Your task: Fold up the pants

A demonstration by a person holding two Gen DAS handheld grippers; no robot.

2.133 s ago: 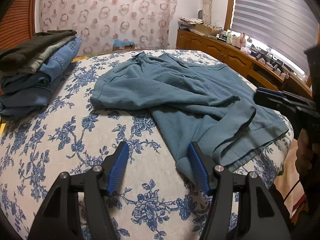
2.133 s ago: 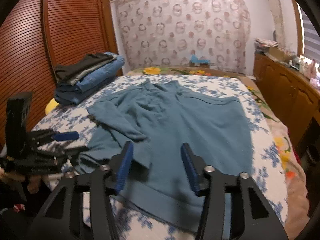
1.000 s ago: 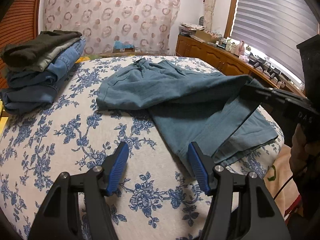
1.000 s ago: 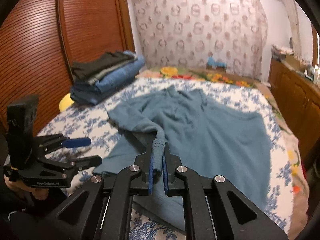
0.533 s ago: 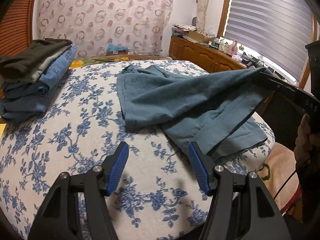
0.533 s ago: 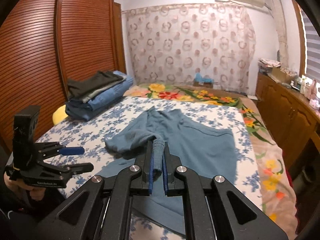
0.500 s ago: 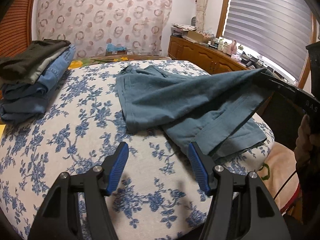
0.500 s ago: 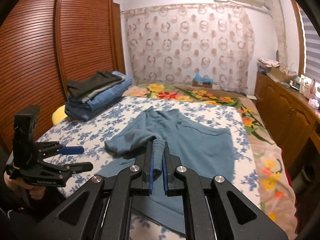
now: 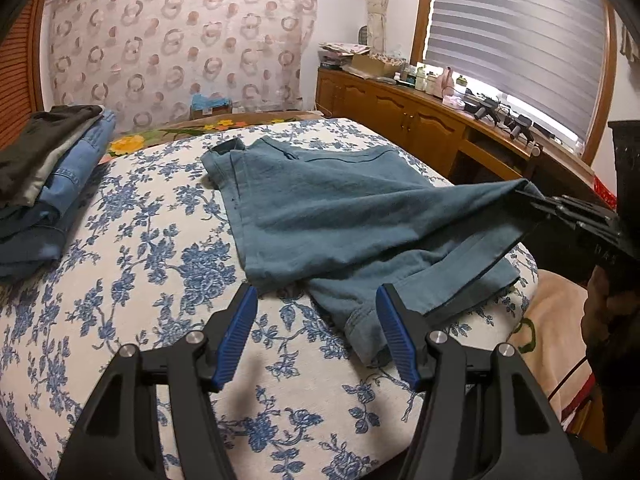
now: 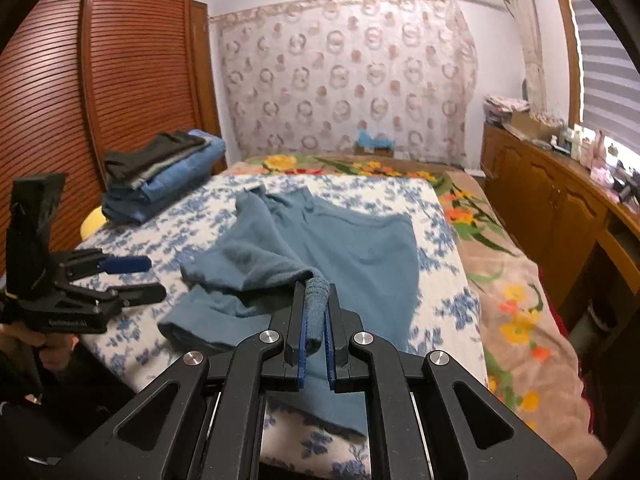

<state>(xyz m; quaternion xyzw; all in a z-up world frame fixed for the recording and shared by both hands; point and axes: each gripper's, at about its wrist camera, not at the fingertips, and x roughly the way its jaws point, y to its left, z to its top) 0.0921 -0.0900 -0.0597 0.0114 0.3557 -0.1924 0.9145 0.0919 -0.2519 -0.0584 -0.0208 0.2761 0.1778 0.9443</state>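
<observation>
Teal pants (image 9: 328, 208) lie on the bed's blue-flowered cover (image 9: 132, 300), waistband towards the far end. My right gripper (image 10: 314, 312) is shut on a leg's hem (image 10: 316, 296) and holds that leg lifted and stretched over the near edge of the bed; the same gripper (image 9: 536, 200) shows at the right in the left wrist view. The other leg's hem (image 9: 368, 320) rests on the cover just beyond my left gripper (image 9: 314, 312), which stands open with nothing between its blue pads. From the right wrist camera the left gripper (image 10: 136, 276) hovers at the bed's left edge.
A stack of folded clothes (image 9: 44, 176) sits at the far left of the bed, in front of a slatted wooden wardrobe (image 10: 100, 92). A wooden sideboard (image 9: 420, 128) with bottles and clutter runs along the right under the window blind. A flowered blanket (image 10: 516, 280) hangs off the bed's right side.
My right gripper, shut on the hem, has pulled the leg back and out, and the pants slid across the bed and stretched out. The left gripper shifted sideways a little, still open.
</observation>
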